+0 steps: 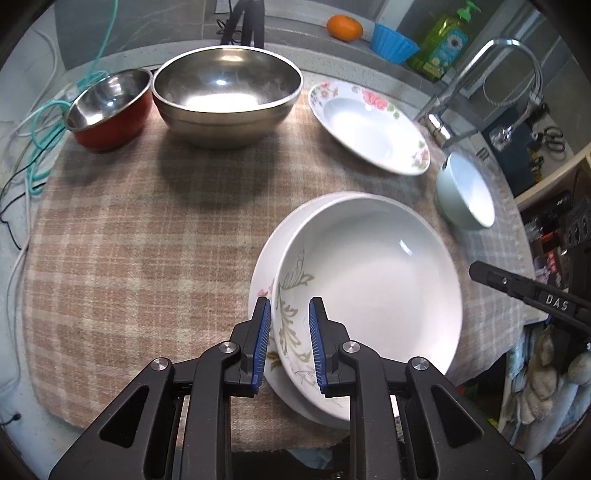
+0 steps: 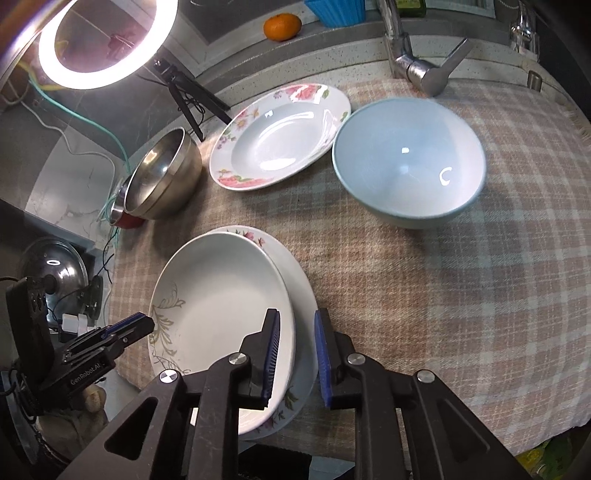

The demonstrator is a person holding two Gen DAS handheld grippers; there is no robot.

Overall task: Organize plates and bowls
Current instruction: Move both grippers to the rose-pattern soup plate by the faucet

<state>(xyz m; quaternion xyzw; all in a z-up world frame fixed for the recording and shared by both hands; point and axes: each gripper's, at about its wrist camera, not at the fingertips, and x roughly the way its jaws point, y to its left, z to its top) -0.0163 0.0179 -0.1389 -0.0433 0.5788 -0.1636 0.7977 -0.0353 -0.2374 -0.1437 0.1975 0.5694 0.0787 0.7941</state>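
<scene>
While both claws stand with jaws apart and grip nothing, the left gripper [image 1: 290,345] straddles the near rim of one white dish [image 1: 369,291], which sits on one floral plate [image 2: 295,291]; the right gripper [image 2: 295,356] straddles their opposite rims. Beyond lie a second floral plate [image 1: 369,125], one pale-blue bowl [image 2: 408,162] and two steel bowls, one large [image 1: 227,96], one red-sided [image 1: 110,109].

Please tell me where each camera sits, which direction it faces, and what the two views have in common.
Left wrist: on the left gripper, facing the counter's back; its fingers straddle the stacked plates' near rim.
Right wrist: on the right gripper, facing the faucet; its fingers straddle the stack's right edge.
Shared: stacked plates, floral plate, blue bowl, steel bowl, orange.
</scene>
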